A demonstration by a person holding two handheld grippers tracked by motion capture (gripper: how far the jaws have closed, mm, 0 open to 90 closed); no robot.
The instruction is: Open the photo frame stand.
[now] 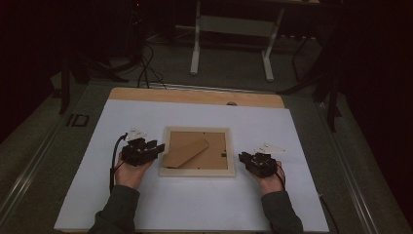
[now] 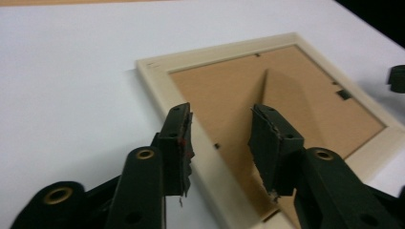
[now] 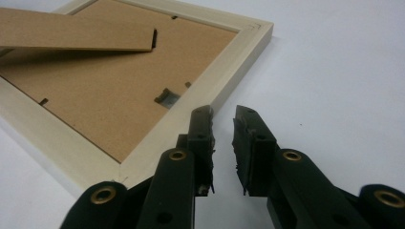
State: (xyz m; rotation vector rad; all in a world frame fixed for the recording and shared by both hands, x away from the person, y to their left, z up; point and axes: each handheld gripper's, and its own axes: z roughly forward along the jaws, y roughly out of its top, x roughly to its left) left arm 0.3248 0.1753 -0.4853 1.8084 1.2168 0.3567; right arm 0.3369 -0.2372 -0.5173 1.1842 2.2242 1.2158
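I have the picture frame (image 1: 197,151) lying face-down on the worktop (image 1: 146,204); left claw (image 2: 219,143) and right claw (image 3: 222,143) are spread, holding nothing; the stand (image 1: 186,151) is not yet set.

A picture frame (image 1: 197,151) lies face down, flat on the white table, about midway between the left and right edges and a little nearer the front edge than the back. Its border is pale, cream-coloured wood around a brown board back. A brown cardboard stand (image 1: 185,152) slants across that back, its free end lifted clear of the board, beside a small metal hanger (image 3: 166,98).
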